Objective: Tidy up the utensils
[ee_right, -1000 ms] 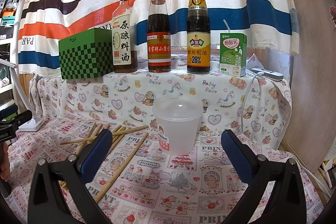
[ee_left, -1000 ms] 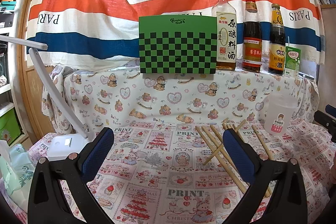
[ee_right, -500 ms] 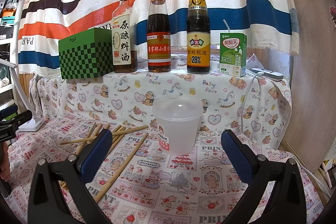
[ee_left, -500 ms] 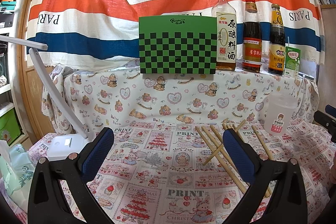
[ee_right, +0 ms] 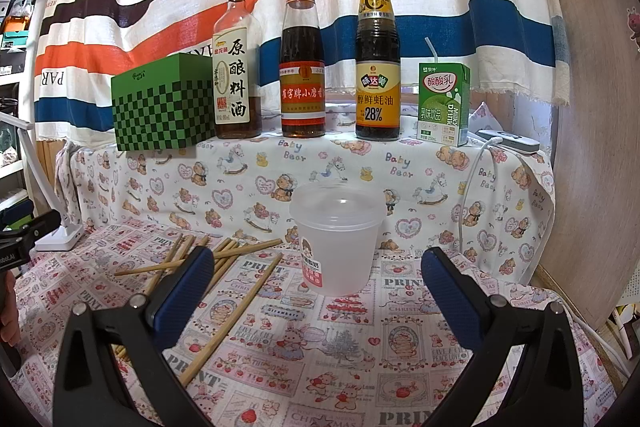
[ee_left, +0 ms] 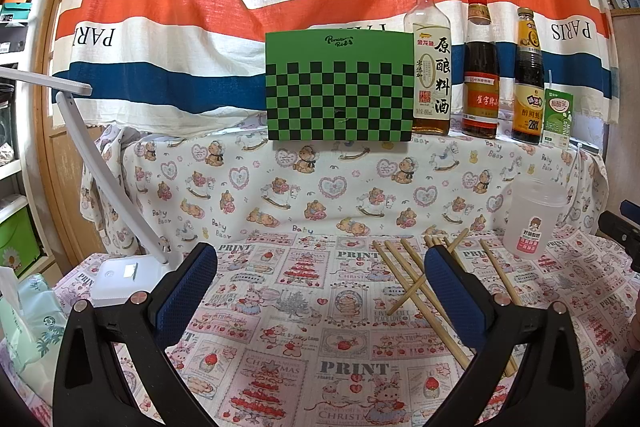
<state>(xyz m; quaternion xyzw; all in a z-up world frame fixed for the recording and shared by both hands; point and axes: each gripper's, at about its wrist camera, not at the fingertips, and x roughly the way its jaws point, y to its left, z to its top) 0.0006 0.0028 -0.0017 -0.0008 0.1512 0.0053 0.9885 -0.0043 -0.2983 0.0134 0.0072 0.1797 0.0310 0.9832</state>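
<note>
Several wooden chopsticks [ee_left: 404,269] lie scattered and crossed on the printed tablecloth, partly hidden behind my left gripper's right finger; they also show in the right wrist view [ee_right: 236,301]. A translucent plastic cup [ee_right: 338,239] stands upright to their right, also in the left wrist view [ee_left: 530,219]. My left gripper [ee_left: 320,269] is open and empty, above the cloth left of the chopsticks. My right gripper [ee_right: 316,277] is open and empty, just in front of the cup.
A raised shelf at the back holds a green checkered box [ee_left: 340,87], three sauce bottles [ee_right: 302,67] and a green drink carton [ee_right: 442,103]. A white desk lamp [ee_left: 120,267] stands at the left. A white cable [ee_right: 472,187] hangs at the right.
</note>
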